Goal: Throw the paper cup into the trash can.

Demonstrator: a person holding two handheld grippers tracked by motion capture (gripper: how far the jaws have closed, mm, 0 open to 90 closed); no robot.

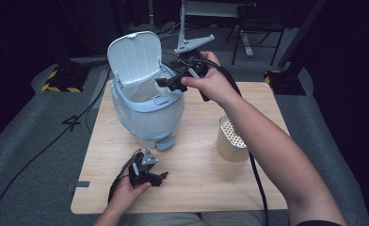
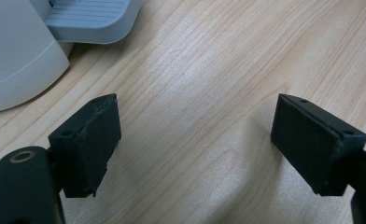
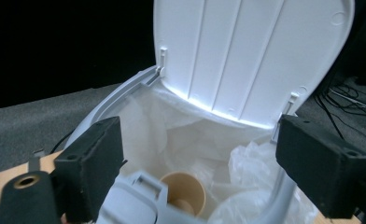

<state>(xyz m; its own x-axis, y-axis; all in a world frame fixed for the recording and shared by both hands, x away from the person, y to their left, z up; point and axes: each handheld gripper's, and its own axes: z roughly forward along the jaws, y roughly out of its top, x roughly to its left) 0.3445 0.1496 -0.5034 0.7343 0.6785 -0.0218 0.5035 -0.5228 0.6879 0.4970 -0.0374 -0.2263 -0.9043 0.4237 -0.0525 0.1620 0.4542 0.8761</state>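
A pale blue pedal bin (image 1: 147, 110) stands at the back left of the wooden table (image 1: 196, 183), its lid (image 1: 135, 56) raised. My right gripper (image 1: 164, 83) hovers over the bin's right rim, pointing left into the opening. In the right gripper view that gripper (image 3: 200, 154) is open with nothing between its pads, and a tan paper cup (image 3: 185, 192) lies in the white liner (image 3: 195, 135) below the lid (image 3: 251, 56). My left gripper (image 1: 163, 177) rests low over the table's front, open (image 2: 195, 140) over bare wood, holding nothing.
A tan cylinder with a perforated white top (image 1: 232, 140) stands on the table right of the bin, under my right forearm. The bin's foot pedal (image 1: 165, 142) juts toward the left gripper, and shows as the pedal (image 2: 92, 18) beside the bin's base (image 2: 13, 60). Cables trail over the grey floor.
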